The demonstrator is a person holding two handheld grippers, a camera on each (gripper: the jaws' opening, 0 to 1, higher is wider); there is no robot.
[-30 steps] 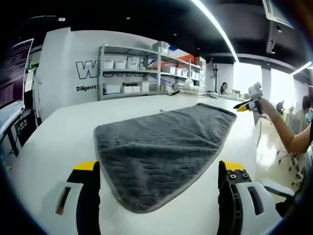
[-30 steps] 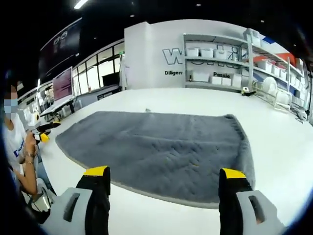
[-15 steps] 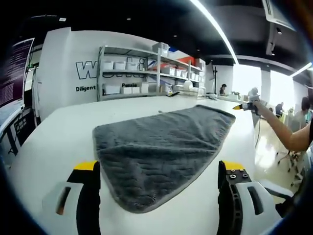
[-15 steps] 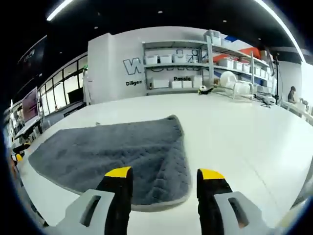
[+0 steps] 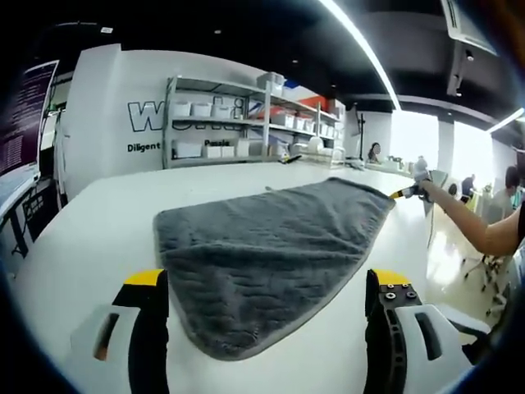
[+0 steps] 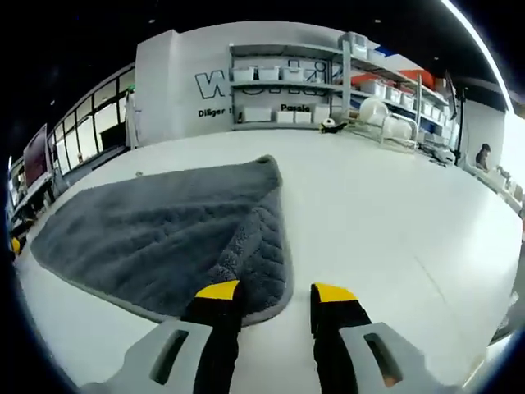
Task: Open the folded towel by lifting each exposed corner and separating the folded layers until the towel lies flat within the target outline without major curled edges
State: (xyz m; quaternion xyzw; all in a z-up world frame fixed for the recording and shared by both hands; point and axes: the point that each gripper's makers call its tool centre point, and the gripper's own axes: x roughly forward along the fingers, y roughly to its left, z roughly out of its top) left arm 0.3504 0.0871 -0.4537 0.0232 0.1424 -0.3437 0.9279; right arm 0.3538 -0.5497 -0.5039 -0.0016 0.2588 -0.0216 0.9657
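While left gripper gapes, right gripper at towel corner.

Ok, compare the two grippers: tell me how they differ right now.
The left gripper has its jaws spread wide, framing the towel's near end; the right gripper has its jaws narrowed at a corner. The left sits back from the edge; the right reaches the hem. Both have yellow tips.

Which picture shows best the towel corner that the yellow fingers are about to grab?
The right gripper view: the towel corner lies right at the right gripper, whose jaws are nearly closed around its edge. The left gripper view shows the same corner far off and small.
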